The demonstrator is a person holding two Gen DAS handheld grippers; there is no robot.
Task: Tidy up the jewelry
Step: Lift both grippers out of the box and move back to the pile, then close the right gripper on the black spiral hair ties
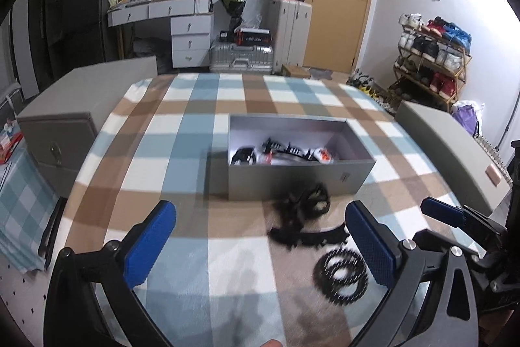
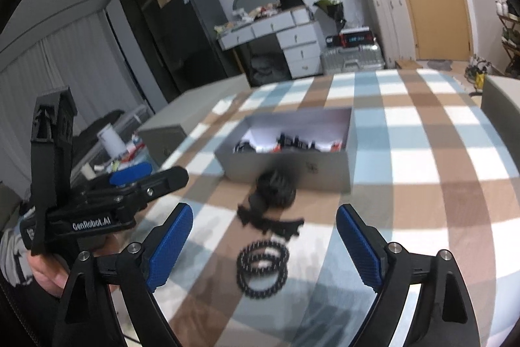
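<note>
- Left gripper (image 1: 260, 246): jaws spread wide, holding nothing; the black bead bracelets (image 1: 339, 277) lie on the checked cloth (image 1: 195, 126) just inside its right finger.
- Right gripper (image 2: 265, 249): also released, bracelets directly between its fingers.
- Grey box (image 2: 292, 165) lies ahead of both.

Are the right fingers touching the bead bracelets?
Apart. Right wrist view: right gripper open, fingers either side of the bracelets, checked cloth visible between.
</note>
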